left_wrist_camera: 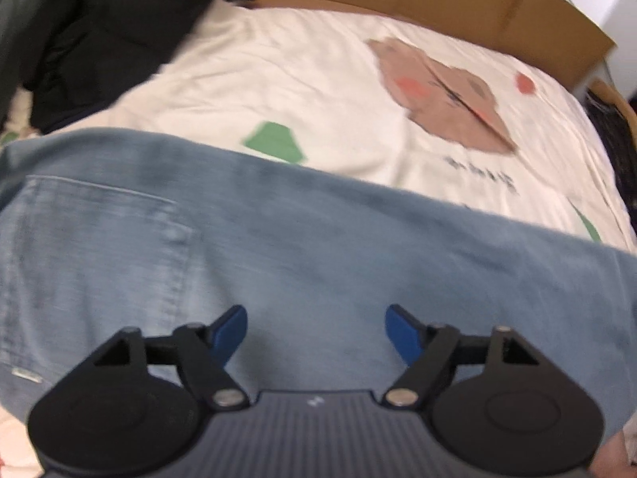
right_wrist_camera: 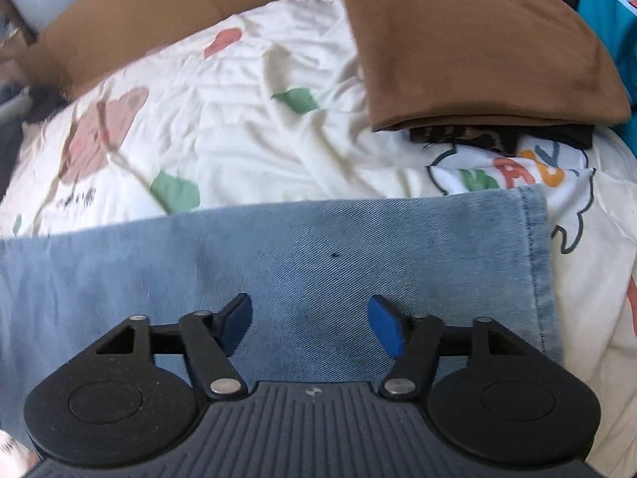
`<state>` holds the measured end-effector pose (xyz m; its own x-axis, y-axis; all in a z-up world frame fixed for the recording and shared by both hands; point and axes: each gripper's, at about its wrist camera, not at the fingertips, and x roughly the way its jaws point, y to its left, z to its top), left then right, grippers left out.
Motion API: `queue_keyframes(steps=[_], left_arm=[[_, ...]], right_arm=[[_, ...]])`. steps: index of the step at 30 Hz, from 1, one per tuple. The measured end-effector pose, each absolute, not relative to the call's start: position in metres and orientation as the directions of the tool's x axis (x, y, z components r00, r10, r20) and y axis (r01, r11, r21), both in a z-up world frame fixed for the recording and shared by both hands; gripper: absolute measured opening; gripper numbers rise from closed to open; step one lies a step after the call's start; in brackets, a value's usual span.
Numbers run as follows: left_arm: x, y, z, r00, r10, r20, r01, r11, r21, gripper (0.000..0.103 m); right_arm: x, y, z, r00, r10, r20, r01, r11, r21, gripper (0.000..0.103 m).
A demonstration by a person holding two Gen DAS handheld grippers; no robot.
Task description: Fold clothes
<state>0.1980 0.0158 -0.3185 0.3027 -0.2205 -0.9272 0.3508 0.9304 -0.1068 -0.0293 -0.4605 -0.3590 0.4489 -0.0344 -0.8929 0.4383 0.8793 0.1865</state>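
The jeans (left_wrist_camera: 318,247) are laid crosswise under the 2 parted, empty grippers: left gripper (left_wrist_camera: 316,332) beside the pocket, right gripper (right_wrist_camera: 310,324) nearer the hem.

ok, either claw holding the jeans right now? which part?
Nothing held. Left claw and right claw both stand open above the light blue jeans, pads clear of the denim.

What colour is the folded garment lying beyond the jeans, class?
Plain brown: the folded garment shows best in the right wrist view.
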Motion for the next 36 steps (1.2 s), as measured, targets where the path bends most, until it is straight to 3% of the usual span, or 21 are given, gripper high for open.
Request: queue_keyframes(steps=[8, 18, 21, 36], left_arm=[[0.159, -0.029, -0.341, 0.232, -0.272, -0.934, 0.484, 0.865, -0.132, 0.083], [0.139, -0.059, -0.366, 0.289, -0.206, -0.935, 0.529, 0.848, -0.023, 0.099], [0.148, -0.064, -0.367, 0.313, -0.205, -0.927, 0.512, 0.859, -0.017, 0.099], [0.202, -0.097, -0.371, 0.371, -0.21, -0.905, 0.505, 0.863, 0.007, 0.096]], right_arm=[[-0.024, -0.432, -0.363, 0.44, -0.07, -0.895, 0.373, 0.921, 0.112, 0.077], [-0.01, -0.396, -0.382, 0.419, -0.063, -0.906, 0.259, 0.964, 0.053, 0.082], [-0.001, -0.394, -0.384, 0.435, -0.07, -0.898, 0.242, 0.969, 0.041, 0.087], [0.049, -0.398, -0.391, 0.462, -0.137, -0.876, 0.308, 0.951, 0.013, 0.087]])
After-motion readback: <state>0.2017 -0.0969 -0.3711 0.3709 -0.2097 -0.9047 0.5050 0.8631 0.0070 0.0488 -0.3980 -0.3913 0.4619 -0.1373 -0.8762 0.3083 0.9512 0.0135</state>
